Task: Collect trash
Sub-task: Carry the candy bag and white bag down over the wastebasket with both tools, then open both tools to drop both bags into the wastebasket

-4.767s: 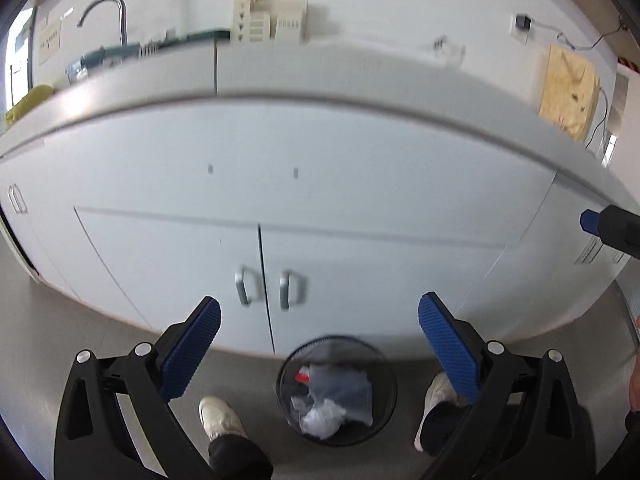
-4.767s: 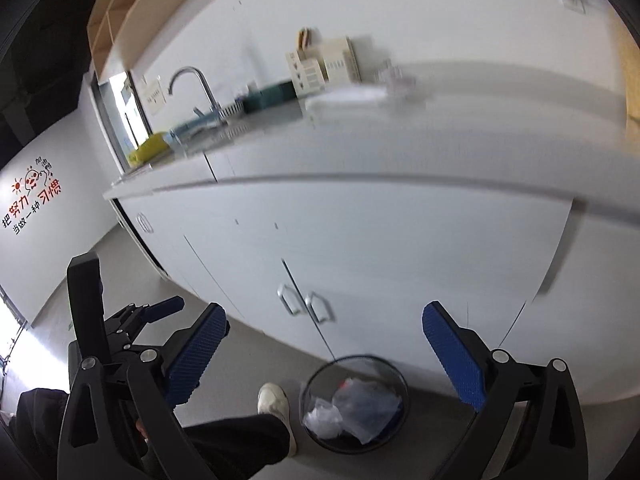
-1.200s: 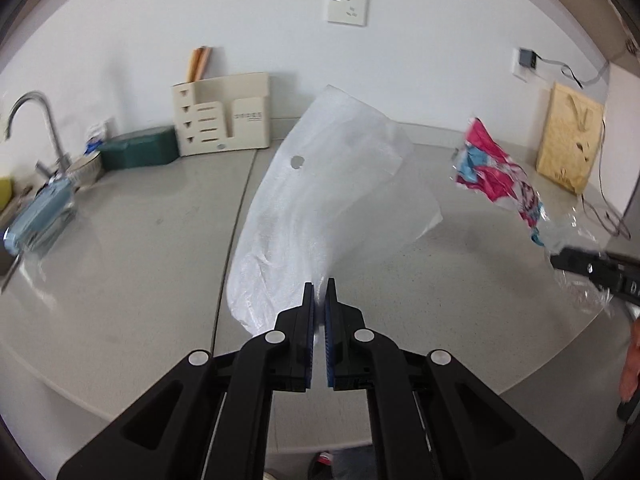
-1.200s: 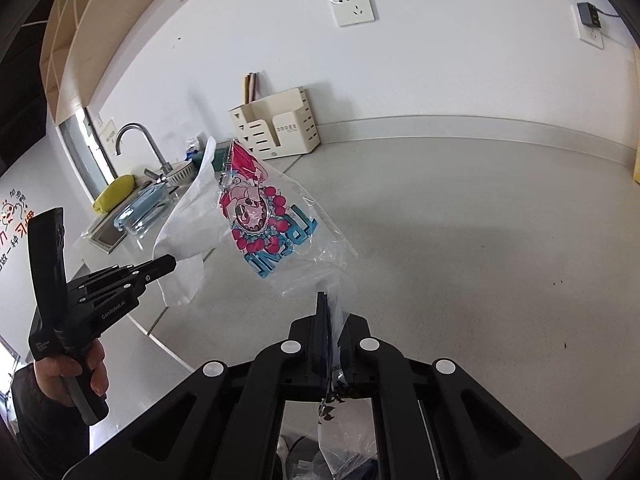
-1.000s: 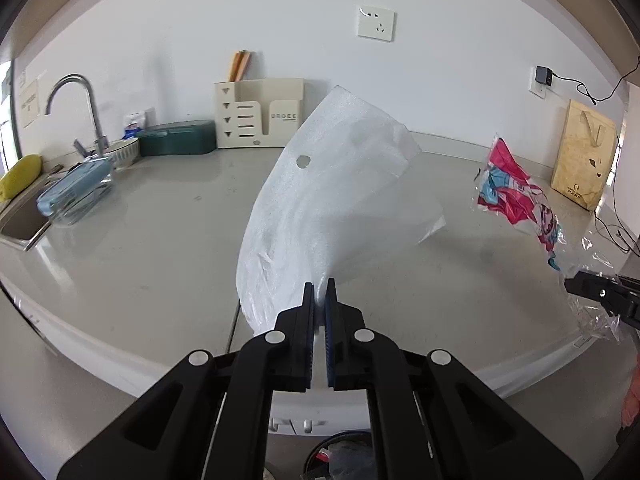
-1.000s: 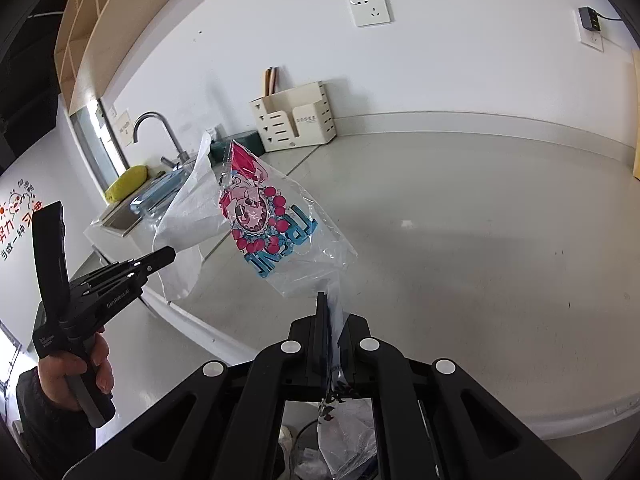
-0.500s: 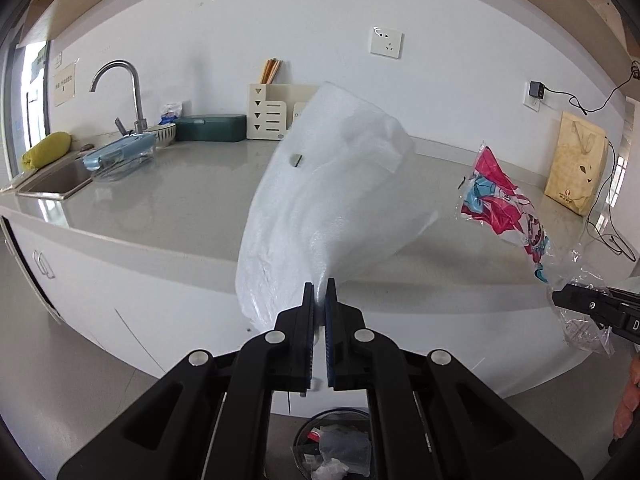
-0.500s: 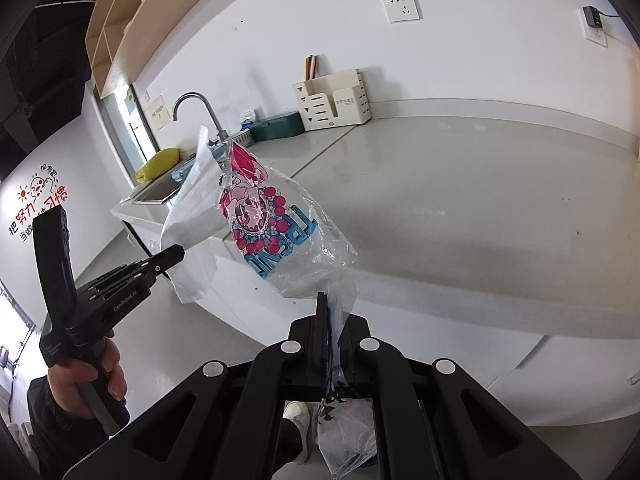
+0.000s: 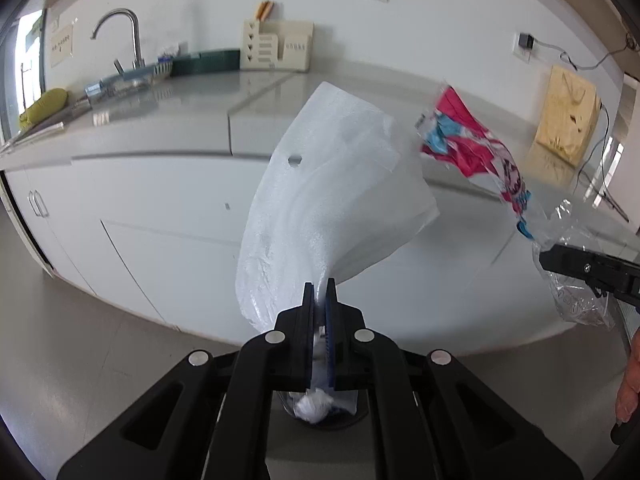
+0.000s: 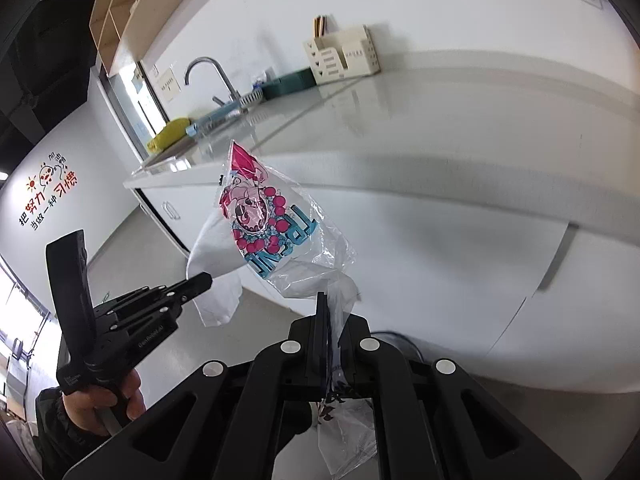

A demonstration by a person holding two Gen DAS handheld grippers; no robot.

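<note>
1. The left gripper (image 9: 319,292) has its jaws closed on the gathered lower end of a white foam bag (image 9: 332,200). The bag fans upward and away from the jaws, with a small round hole near its upper left edge.
2. The right gripper (image 10: 326,304) has its jaws closed on a clear printed plastic bag (image 10: 272,232) bearing pink, red and blue artwork. One end rises above the jaws; the other hangs below them.
3. Both bags are held in the air in front of the white cabinet fronts (image 9: 160,208), below the front edge of the grey countertop (image 9: 180,104). Neither touches the countertop.
4. In the right wrist view, the white foam bag sits directly left of the printed bag, partly behind it.
5. A round bin (image 9: 352,420) is partly visible on the floor beneath the left gripper, with crumpled white material inside; the gripper body hides most of it.
6. At the countertop's rear edge stand a cream utensil holder (image 9: 276,50), a green container (image 9: 208,62) and a faucet (image 9: 124,36). A tan paper bag (image 9: 566,116) stands near the right end.
</note>
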